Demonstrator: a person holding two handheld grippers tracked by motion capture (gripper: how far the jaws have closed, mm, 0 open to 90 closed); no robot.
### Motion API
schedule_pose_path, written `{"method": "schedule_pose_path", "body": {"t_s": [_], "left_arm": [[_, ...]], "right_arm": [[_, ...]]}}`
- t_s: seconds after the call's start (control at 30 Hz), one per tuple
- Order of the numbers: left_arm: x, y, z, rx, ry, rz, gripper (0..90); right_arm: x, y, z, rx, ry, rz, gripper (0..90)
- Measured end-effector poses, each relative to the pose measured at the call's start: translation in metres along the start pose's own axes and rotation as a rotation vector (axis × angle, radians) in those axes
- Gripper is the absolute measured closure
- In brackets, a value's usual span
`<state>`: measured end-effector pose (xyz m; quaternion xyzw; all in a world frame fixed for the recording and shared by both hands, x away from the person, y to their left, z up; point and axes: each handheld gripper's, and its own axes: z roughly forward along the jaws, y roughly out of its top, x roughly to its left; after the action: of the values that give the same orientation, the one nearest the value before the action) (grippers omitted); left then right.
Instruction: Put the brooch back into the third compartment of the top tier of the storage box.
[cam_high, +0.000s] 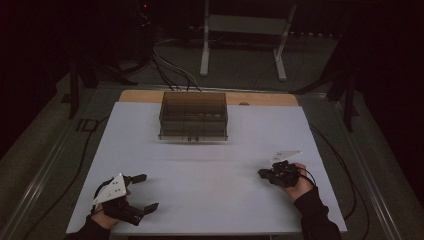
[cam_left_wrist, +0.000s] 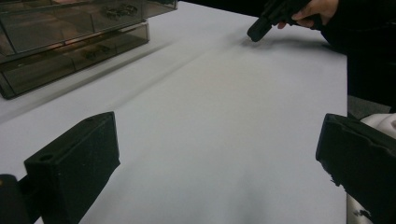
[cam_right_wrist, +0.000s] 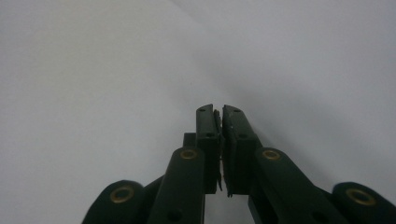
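A smoky see-through drawer box (cam_high: 194, 116) stands at the back middle of the white table sheet (cam_high: 210, 170). In the left gripper view the drawer box (cam_left_wrist: 70, 42) is at the upper left, with small dark parts (cam_left_wrist: 119, 9) inside it. My left gripper (cam_high: 146, 192) rests near the front left corner, open wide with nothing between the jaws (cam_left_wrist: 218, 125). My right gripper (cam_high: 263, 173) sits at the front right, held by a hand, its tip pointing left. In its own view the right gripper (cam_right_wrist: 218, 111) is shut, the pads pressed together over bare sheet. The right gripper (cam_left_wrist: 261, 28) also appears far off in the left gripper view.
A strip of wooden tabletop (cam_high: 145, 96) shows behind the sheet. Beyond the table, a white frame stand (cam_high: 245, 30) and several cables (cam_high: 170, 70) lie on the dark floor. Cables (cam_high: 345, 170) also trail off the table's right side.
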<state>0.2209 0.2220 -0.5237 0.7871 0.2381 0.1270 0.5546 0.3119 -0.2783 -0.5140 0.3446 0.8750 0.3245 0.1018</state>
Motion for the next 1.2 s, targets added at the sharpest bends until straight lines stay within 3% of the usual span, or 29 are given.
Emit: {"method": "schedule_pose_path", "body": {"t_s": [0.27, 1.2], "left_arm": [[0.000, 0.000, 0.000, 0.005, 0.002, 0.002, 0.5], [0.000, 0.000, 0.001, 0.004, -0.012, -0.006, 0.5]], "right_arm": [[0.008, 0.008, -0.004, -0.004, 0.005, -0.036, 86.3], [0.015, 0.039, -0.012, -0.025, 0.014, -0.065, 86.3]]}}
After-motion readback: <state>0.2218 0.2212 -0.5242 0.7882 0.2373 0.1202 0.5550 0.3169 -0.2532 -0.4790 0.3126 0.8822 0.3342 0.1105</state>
